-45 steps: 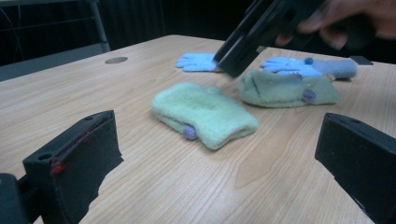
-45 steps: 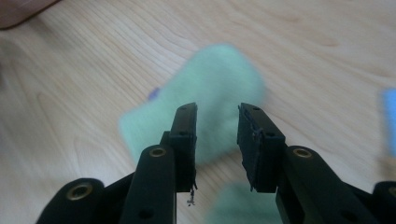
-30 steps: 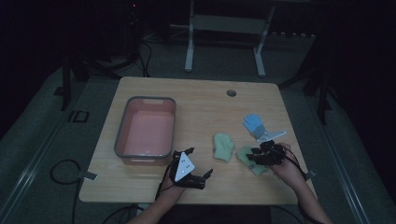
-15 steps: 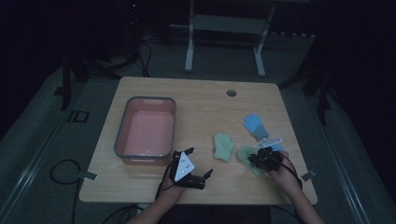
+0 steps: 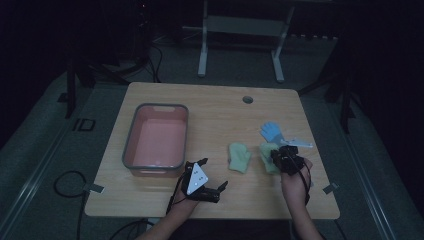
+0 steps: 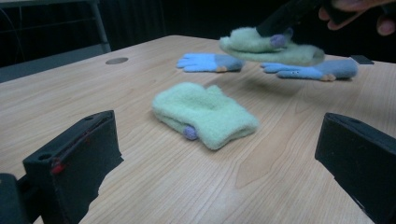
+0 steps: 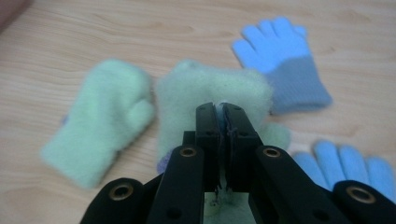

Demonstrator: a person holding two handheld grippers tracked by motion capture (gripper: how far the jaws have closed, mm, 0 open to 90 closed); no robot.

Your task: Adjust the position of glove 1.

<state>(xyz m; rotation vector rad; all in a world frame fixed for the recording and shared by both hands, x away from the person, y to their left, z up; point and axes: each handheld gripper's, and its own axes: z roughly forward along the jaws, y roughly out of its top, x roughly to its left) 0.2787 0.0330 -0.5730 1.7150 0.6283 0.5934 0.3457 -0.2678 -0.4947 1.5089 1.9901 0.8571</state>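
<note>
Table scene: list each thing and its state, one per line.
Right gripper: shut on held mitten, lifted.
Held mitten: off the table, pinched.
Other mitten: flat on the table.
Blue gloves: flat, untouched.
Left gripper: open, holding nothing.
Bin: upright, nothing inside.

Wooden table (image 5: 215, 107), pink tub (image 5: 156, 141), green mitten (image 5: 239, 157), blue gloves (image 5: 272, 131)

Dim room, wooden table (image 5: 215, 107), grey carpet (image 5: 60, 150)
</note>
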